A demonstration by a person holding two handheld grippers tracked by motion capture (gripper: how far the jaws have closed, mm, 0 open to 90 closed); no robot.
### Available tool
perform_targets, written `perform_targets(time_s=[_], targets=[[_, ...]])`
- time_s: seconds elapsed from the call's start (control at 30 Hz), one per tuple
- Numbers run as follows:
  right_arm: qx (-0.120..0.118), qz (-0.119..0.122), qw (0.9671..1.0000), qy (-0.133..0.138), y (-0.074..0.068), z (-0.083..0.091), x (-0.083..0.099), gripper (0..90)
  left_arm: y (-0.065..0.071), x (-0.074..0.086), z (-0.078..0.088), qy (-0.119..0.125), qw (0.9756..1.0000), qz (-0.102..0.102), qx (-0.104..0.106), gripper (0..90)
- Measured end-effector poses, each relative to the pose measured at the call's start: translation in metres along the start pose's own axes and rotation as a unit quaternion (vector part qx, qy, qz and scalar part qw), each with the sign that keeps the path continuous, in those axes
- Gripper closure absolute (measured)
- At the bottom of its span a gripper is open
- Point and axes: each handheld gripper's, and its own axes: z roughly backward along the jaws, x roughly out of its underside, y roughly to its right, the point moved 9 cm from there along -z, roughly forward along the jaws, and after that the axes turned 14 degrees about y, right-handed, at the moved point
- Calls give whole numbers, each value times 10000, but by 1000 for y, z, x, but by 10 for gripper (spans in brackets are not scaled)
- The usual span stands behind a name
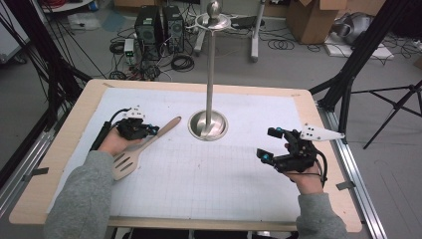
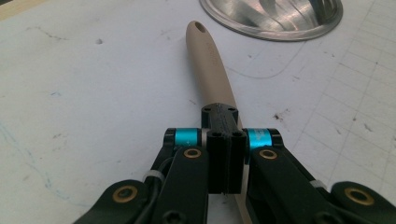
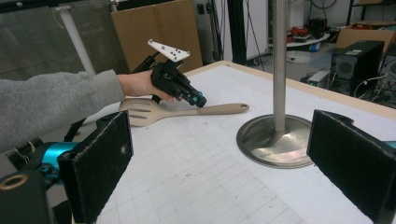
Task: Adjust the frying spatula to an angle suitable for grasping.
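Note:
A beige slotted spatula [image 1: 130, 159] lies on the white gridded mat [image 1: 209, 174], handle pointing toward the metal stand. My left gripper [image 1: 154, 130] sits low over the middle of the handle. In the left gripper view its jaws [image 2: 224, 135] are pressed together pad to pad, with the spatula handle [image 2: 210, 60] running underneath them. The right gripper view shows that left gripper [image 3: 200, 100] tipped down onto the spatula [image 3: 154, 112]. My right gripper [image 1: 266, 143] hovers at the right side of the mat, its jaws [image 3: 219, 177] wide open and empty.
A metal stand with a round base [image 1: 208, 125] and a tall pole [image 1: 210, 64] stands at the mat's middle back; the base [image 3: 275, 140] is just ahead of my right gripper. The wooden table edge [image 1: 64, 149] borders the mat. Computers and cables lie on the floor beyond.

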Motion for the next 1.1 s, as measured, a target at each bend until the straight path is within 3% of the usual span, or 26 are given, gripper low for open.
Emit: perform_targets(time_s=[0.43,0.6,0.7,0.77,0.93,1.1], targets=[[10,-12,10000,15,1,1,1,60,6,-1,-1,6,9998,-150,150,900],[11,-19,10000,6,1,1,1,59,-2,1,1,-135,9989,-398,-186,900],[20,-13,10000,18,2,2,1,59,-6,-9,8,68,9987,-371,-329,900],[35,-34,10000,16,2,3,1,60,-7,-10,11,33,9986,-355,-389,900],[27,-24,10000,15,1,3,1,59,-5,-9,4,20,9988,-263,-419,900],[12,-42,10000,10,1,1,2,60,1,-15,-8,-183,9983,-402,-374,900]])
